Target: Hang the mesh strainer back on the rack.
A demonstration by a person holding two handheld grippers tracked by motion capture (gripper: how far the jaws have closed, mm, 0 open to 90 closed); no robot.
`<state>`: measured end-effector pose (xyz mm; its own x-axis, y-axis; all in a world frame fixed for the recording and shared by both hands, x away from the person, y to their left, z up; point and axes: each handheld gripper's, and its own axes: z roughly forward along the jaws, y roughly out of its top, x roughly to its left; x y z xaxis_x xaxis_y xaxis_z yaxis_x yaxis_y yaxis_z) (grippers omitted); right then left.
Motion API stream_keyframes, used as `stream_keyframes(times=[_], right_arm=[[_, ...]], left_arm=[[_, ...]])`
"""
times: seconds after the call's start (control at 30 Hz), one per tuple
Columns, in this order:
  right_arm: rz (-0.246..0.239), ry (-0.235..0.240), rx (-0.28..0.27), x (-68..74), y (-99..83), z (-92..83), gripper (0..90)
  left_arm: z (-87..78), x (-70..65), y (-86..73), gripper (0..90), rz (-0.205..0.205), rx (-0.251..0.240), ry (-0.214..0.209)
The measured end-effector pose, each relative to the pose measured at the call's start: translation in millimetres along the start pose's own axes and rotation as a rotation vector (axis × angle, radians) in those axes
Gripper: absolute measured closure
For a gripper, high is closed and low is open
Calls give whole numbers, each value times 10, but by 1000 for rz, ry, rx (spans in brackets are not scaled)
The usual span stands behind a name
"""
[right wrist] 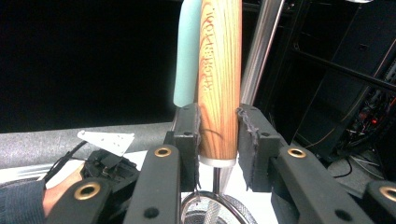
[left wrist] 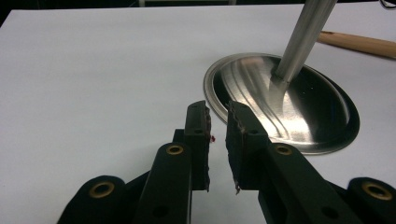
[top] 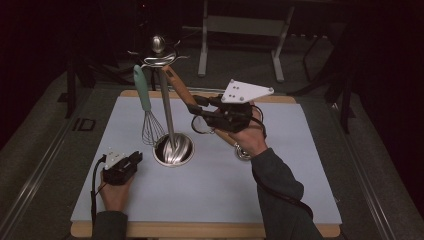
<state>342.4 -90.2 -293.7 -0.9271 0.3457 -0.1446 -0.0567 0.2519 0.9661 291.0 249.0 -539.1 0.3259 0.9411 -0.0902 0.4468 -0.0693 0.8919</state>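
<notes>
Hanging a strainer on a crowded stand: where it could slip

Gripping the wooden handle (right wrist: 219, 88) of a wire strainer (top: 243, 151), the right tongs (top: 199, 106) have their pads pressed on both sides of the wood near its metal collar. The handle slants up toward the hooks at the top of the metal stand (top: 166, 107), while the mesh end hangs low beside the person's right hand, just above the bench (top: 210, 195). The left tongs (left wrist: 217, 122) rest on the bench near the stand's round base (left wrist: 280, 100), jaws narrowly apart with nothing between them.

Several things could go wrong from here, as I judge it. The grip sits near one end of a long tool, so the handle may pivot between the pads, and its tip would then miss the hook. A whisk (top: 147, 107) with a pale green handle already hangs right beside the wooden one; a sideways nudge could set it swinging or knock it off its hook. Pushing the handle tip against the thin pole could tilt the stand, since the left tongs are beside the base rather than holding it down. Whether the handle end has a loop or hole for the hook I cannot tell. Releasing before the hook truly catches would drop the strainer onto the bench.
</notes>
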Motion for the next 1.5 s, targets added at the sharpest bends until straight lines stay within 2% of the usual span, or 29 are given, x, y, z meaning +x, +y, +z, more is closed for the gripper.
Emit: stream_keyframes(times=[0.3,0.43,0.7,1.1,1.5], right_arm=[[8,-21,25,-53,6,83,708],[-23,-74,49,-27,-7,156,708],[-41,-109,76,19,-50,271,708],[-27,-95,89,52,-54,360,697],[-53,-57,121,130,-64,408,679]], left_arm=[[1,-1,0,790,0,0,0],[1,-2,0,790,-1,-2,0],[0,-1,0,790,1,-1,0],[1,-5,-1,786,4,-1,2],[1,-6,-1,783,-2,-5,3]])
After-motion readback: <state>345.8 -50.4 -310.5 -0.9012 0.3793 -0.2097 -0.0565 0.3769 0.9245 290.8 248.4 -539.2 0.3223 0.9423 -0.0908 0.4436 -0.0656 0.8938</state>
